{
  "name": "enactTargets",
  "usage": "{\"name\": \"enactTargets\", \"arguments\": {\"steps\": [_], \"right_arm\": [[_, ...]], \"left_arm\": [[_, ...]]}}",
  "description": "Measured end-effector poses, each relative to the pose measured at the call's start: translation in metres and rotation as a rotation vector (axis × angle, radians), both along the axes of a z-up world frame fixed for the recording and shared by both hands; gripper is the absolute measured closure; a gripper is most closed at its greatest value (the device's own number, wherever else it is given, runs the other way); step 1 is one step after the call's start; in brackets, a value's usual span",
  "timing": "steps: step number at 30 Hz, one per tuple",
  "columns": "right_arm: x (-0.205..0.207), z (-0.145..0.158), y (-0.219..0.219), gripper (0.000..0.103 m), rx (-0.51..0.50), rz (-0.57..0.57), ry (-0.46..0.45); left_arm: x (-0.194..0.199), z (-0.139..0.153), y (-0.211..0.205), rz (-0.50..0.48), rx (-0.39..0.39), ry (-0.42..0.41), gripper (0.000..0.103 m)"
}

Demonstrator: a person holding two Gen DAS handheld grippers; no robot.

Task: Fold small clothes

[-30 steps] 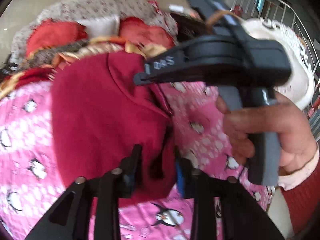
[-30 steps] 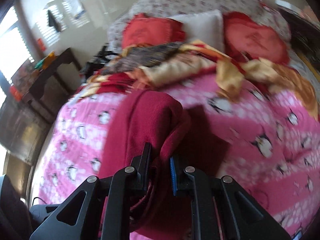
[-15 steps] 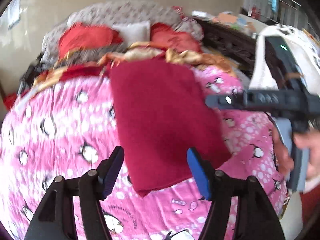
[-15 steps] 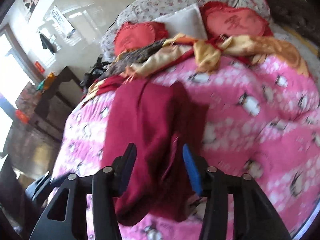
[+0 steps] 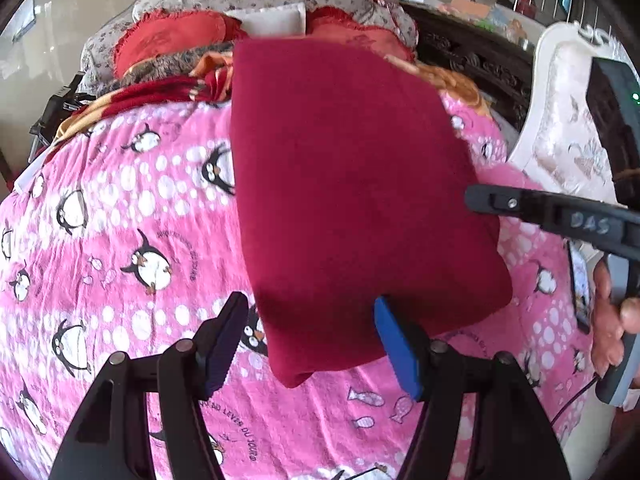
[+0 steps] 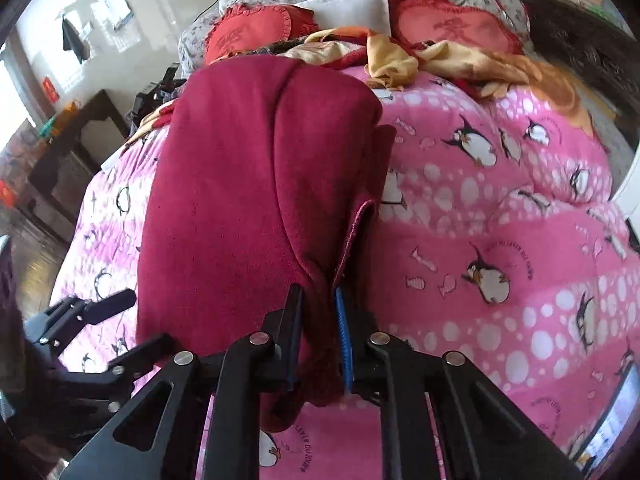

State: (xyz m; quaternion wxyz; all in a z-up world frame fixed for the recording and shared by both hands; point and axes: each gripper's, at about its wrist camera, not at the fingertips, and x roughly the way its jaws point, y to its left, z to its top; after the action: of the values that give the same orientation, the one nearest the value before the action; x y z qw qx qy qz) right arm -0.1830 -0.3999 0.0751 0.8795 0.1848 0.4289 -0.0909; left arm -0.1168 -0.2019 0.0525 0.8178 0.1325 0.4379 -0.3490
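A folded dark red garment lies on the pink penguin blanket. My left gripper is open and empty, with its jaws either side of the garment's near corner. My right gripper is shut on the near edge of the red garment. The right gripper also shows in the left wrist view, at the garment's right edge. The left gripper's fingers show at the lower left of the right wrist view.
Red heart cushions, a white pillow and a rumpled orange and red quilt lie at the bed's far end. A white carved chair stands to the right. A dark wooden table stands to the left.
My left gripper let go of the garment, opened wide and drew back. My right gripper opened half a second ago and has shut on the garment's edge again. The garment now lies flat and folded.
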Motion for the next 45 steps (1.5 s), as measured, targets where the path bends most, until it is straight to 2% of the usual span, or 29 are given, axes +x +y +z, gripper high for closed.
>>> {"name": "enactTargets", "arguments": {"steps": [5,7,9,13,16,18,21,25,31,35,37,39,45], "right_arm": [[-0.004,0.037,-0.003,0.103,-0.050,-0.045,-0.107],[0.004,0.049,-0.003,0.103,-0.037,-0.046,-0.162],[0.021,0.052,-0.002,0.100,-0.020,-0.033,-0.175],[0.059,0.040,-0.001,0.100,-0.023,-0.012,-0.135],[0.075,0.024,-0.011,0.103,-0.057,-0.047,-0.110],[0.082,0.011,-0.025,0.103,-0.031,-0.096,-0.086],[0.085,0.004,-0.040,0.103,0.004,-0.127,-0.098],[0.081,0.014,-0.040,0.103,0.023,-0.116,-0.081],[0.044,0.037,-0.011,0.103,-0.001,-0.065,-0.134],[0.033,0.017,0.003,0.103,-0.032,-0.041,-0.068],[0.037,-0.004,0.004,0.103,-0.081,-0.041,-0.005],[0.037,-0.014,0.004,0.103,-0.102,-0.043,-0.007],[0.030,-0.001,0.004,0.103,-0.081,-0.050,-0.013]], "left_arm": [[0.005,0.014,-0.006,0.010,-0.009,-0.046,0.034],[0.011,0.012,-0.010,0.022,0.000,-0.043,0.034],[0.017,0.010,-0.013,0.032,-0.004,-0.030,0.034],[0.020,0.005,-0.017,0.033,0.005,-0.025,0.032],[0.022,0.001,-0.021,0.028,0.010,-0.031,0.028],[0.023,-0.002,-0.023,0.025,0.015,-0.031,0.026],[0.026,-0.004,-0.025,0.028,0.018,-0.027,0.025],[0.027,-0.006,-0.024,0.031,0.019,-0.024,0.024],[0.027,-0.007,-0.024,0.039,0.017,-0.022,0.024],[0.027,-0.008,-0.025,0.043,0.019,-0.023,0.023],[0.026,-0.010,-0.027,0.038,0.029,-0.019,0.023],[0.025,-0.010,-0.027,0.039,0.036,-0.026,0.022],[0.025,-0.008,-0.023,0.049,0.027,-0.018,0.022]]}}
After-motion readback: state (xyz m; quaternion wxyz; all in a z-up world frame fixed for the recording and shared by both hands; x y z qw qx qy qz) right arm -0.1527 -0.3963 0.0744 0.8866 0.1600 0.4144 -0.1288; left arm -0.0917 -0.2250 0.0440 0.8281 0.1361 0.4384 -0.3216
